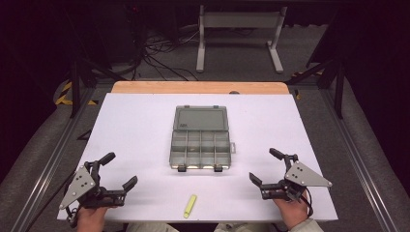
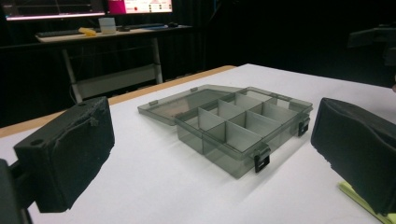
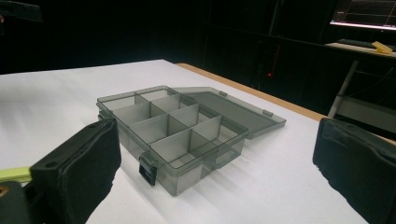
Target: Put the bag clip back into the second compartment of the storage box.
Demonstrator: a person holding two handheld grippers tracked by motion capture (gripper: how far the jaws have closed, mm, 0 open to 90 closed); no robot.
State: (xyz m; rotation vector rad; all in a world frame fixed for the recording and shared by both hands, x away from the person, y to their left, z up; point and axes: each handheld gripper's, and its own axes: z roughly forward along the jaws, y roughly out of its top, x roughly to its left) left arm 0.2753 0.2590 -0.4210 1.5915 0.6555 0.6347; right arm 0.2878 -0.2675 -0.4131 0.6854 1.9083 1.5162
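**Both grippers spread wide, compartment box lying open between them**

The left gripper [image 1: 118,171] rests at the near left of the white table [image 1: 140,125], held by a hand [image 1: 91,218] at the table's near edge. Its jaws stand wide apart and grip nothing. The right gripper [image 1: 266,166] sits at the near right, held by the other hand [image 1: 292,215], its jaws also spread wide and empty.

Between the two grippers, close to the table's near edge, lies a yellow-green highlighter pen [image 1: 190,206]. In the left gripper view its end [image 2: 359,198] peeks out from under the right-hand jaw; in the right gripper view a sliver of it [image 3: 14,174] shows beside the left-hand jaw.

Ahead of both grippers, toward the table's middle, sits a translucent grey compartment box [image 1: 200,150] with its lid [image 1: 201,118] folded flat onto the table on the far side. Dividers split the tray into small cells, and two dark latches [image 1: 182,168] hang on its near wall. From the left gripper it lies ahead and right [image 2: 243,128]; from the right gripper, ahead and left [image 3: 173,133].

Beyond the white surface runs a wooden table edge [image 1: 200,87].
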